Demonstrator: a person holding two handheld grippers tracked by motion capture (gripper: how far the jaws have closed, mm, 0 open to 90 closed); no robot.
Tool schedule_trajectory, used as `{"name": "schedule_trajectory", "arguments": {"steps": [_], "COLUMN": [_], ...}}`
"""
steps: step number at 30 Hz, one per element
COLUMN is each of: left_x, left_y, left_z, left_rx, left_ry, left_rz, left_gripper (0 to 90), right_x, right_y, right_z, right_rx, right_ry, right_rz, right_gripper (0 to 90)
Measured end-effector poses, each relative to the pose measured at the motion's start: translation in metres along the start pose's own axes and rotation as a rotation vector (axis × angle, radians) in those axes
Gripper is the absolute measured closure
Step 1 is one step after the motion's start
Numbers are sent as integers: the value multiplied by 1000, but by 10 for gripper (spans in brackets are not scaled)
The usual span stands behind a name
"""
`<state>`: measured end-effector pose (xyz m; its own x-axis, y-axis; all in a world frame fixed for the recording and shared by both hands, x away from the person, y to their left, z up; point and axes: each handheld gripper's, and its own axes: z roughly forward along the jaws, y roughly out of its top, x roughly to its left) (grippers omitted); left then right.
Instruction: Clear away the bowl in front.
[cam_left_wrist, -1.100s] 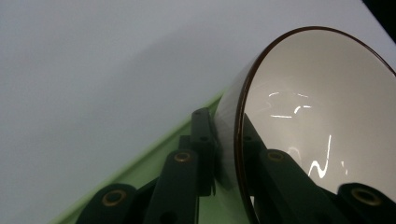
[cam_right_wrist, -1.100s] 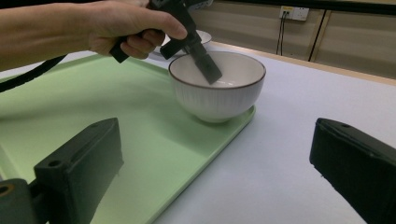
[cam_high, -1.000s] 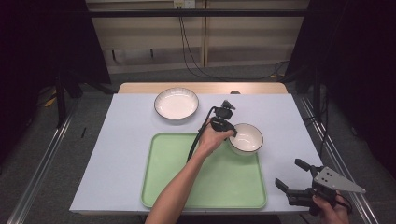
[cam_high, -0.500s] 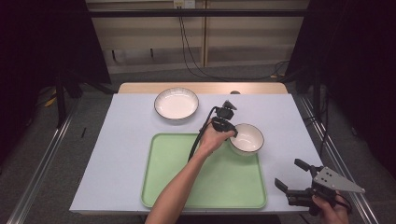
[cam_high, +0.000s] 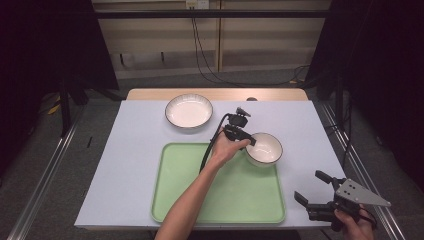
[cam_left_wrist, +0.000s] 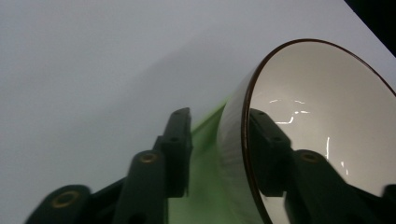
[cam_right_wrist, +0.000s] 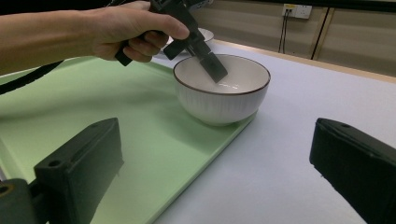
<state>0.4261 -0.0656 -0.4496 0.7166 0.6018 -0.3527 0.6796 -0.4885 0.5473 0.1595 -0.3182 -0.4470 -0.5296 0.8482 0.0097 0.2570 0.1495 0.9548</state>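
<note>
High view looks down on a table covered in a pale lavender-white sheet (cam_high: 130, 165), with a light green tray (cam_high: 220, 200) lying flat near the person's edge. A white bowl (cam_high: 265, 148) with a dark rim sits at the tray's far right corner, its base partly on the tray and partly past the edge. The person's left hand (cam_high: 226, 149) reaches forward over the tray holding the left gripper (cam_high: 248, 141), whose jaws straddle the near-left wall of the bowl: one jaw inside, one outside. Left gripper view shows this up close; the inner jaw lies against the bowl's glossy inside, while the outer jaw stands a little apart from the ribbed outer wall, so the jaws are not clamped on the rim. Right gripper view, looking across the tray from low down, shows the same bowl (cam_right_wrist: 222, 88) resting at the tray's corner with the left gripper's flat jaw dipping inside it. A second dish, a shallow white plate (cam_high: 188, 111) with a dark rim, sits farther back on the table, well apart from the tray. The right gripper (cam_high: 313, 187) is held in the right hand (cam_high: 354, 225) off the table's near right corner, its jaws spread wide with nothing between them.
</note>
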Motion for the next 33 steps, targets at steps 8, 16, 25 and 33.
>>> {"name": "schedule_trajectory", "arguments": {"steps": [8,16,25,33], "left_x": [-4,-10,-8,-7], "left_y": [0,0,-3,-11], "left_z": [-3,-9,-25,-45], "left_rx": [-57,-146,-224,-291], "left_ry": [43,101,46,146], "left_rz": [10,53,49,120], "left_gripper": [204,41,31,27], "right_x": [1,1,1,1], "right_y": [0,0,1,1], "right_z": [1,0,1,1], "right_rx": [1,-3,-1,-3], "right_ry": [2,1,4,3], "right_rz": [-3,-3,-5,-2], "right_gripper": [19,19,19,19]}}
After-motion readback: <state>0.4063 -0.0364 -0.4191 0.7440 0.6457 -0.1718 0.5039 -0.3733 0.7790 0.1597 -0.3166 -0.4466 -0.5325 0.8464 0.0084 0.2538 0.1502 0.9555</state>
